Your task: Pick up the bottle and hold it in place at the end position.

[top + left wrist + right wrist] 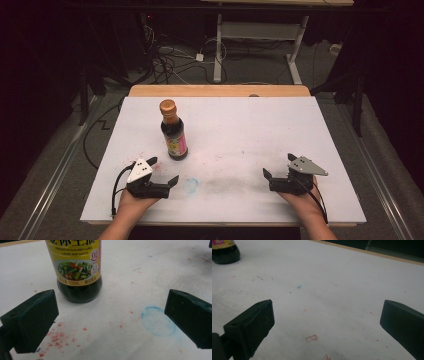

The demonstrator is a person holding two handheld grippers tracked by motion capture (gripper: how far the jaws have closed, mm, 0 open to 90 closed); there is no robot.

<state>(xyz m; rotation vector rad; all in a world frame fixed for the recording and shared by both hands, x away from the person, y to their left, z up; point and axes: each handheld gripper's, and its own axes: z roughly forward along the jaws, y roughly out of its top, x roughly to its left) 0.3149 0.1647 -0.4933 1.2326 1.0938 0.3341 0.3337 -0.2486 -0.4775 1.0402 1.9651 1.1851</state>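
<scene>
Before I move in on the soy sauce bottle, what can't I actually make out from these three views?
- Soy sauce bottle: the left gripper view's top edge cuts off the neck and cap.
- Same bottle in the right gripper view: base alone, the corner crops the rest.
- Label text in the high view: too small to read.
- Cap: whether sealed, too small to tell.
- The bottle's far side: hidden by the bottle itself.
- Left gripper and right gripper: jaws open, empty.

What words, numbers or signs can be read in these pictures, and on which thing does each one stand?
"PREMIUM GOLDEN LABEL": yellow label of the soy sauce bottle
"LIGHT SOY SAUCE": same label, line below
"500mL": lower edge of the label
Large Chinese characters at the label's top: cut off, not readable
Small print in the round badge and beside "500mL": too small to read
Red stamped mark on the white table cover: unreadable
</scene>
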